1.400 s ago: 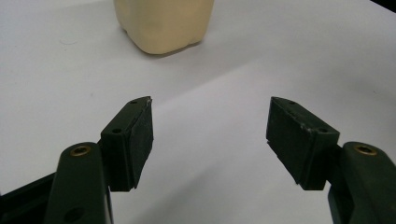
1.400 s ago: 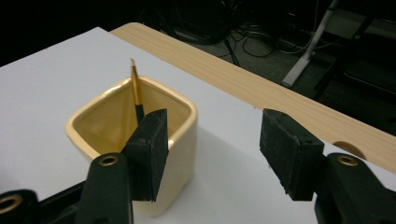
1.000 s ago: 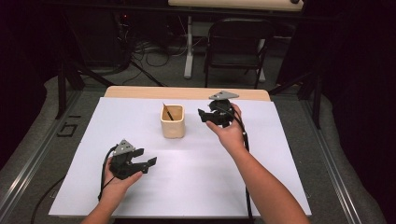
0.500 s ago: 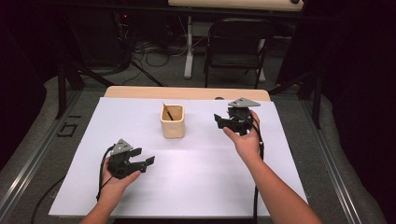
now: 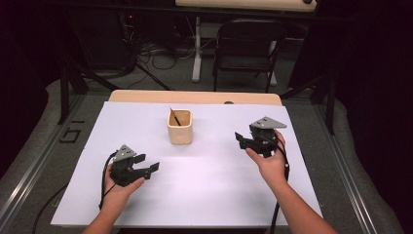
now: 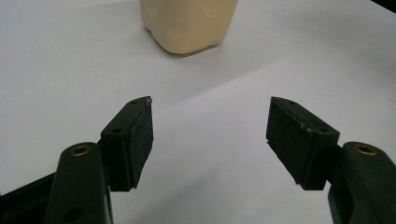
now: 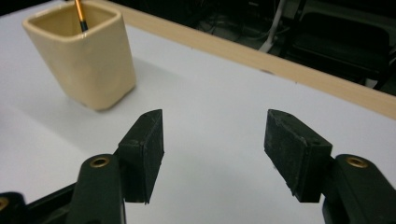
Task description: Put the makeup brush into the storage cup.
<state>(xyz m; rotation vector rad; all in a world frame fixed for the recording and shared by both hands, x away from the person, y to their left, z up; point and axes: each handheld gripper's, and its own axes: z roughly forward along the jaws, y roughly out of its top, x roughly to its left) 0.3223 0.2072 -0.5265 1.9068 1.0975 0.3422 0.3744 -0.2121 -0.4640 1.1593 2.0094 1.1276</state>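
Lab: floor cables point(image 5: 156, 61), folding chair point(image 5: 248, 48) (dark backdrop).

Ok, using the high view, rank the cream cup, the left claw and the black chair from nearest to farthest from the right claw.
Measured from the right claw:
1. Cream cup, just to its left, mid-table, with a thin stick leaning inside.
2. Left claw, across the white table, near the front edge.
3. Black chair, on the floor beyond the table's far edge.
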